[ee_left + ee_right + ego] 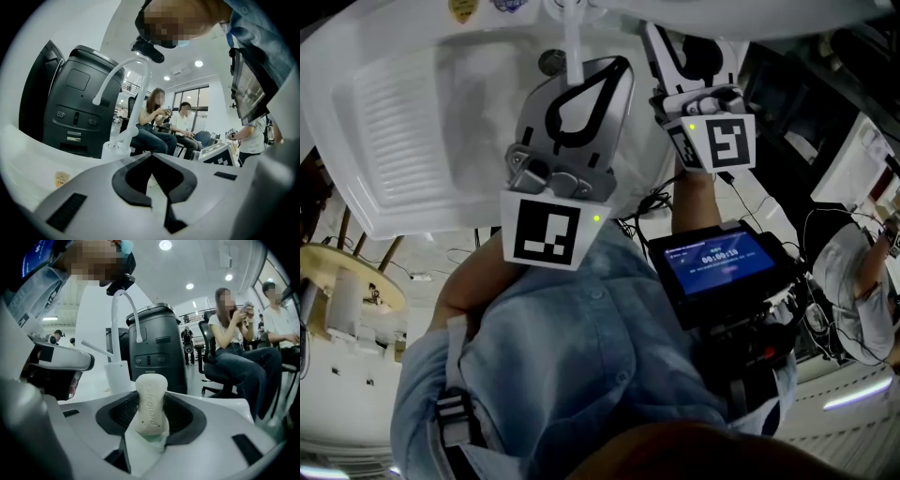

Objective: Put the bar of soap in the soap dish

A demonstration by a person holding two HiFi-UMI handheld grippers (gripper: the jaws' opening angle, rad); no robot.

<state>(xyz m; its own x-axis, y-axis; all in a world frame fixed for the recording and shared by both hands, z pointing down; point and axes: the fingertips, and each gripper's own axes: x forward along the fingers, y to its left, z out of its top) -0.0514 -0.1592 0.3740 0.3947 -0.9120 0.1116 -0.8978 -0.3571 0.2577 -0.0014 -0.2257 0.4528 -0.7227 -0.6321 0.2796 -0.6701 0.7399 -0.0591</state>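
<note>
In the right gripper view a pale cream bar of soap (151, 401) stands on end between the dark pads of my right gripper (151, 416), which is shut on it. The head view shows that gripper (675, 56) raised over the right part of a white sink (412, 112); the soap is hidden there. My left gripper (614, 75) hangs over the basin near the drain (551, 62). Its jaws meet with nothing between them (152, 176). No soap dish shows in any view.
A white curved faucet (126, 89) (123, 310) rises at the sink's back. Behind it stands a tall black machine (75, 108) (152, 348). People sit on chairs beyond (234, 343). A lit screen (719, 260) hangs on my chest.
</note>
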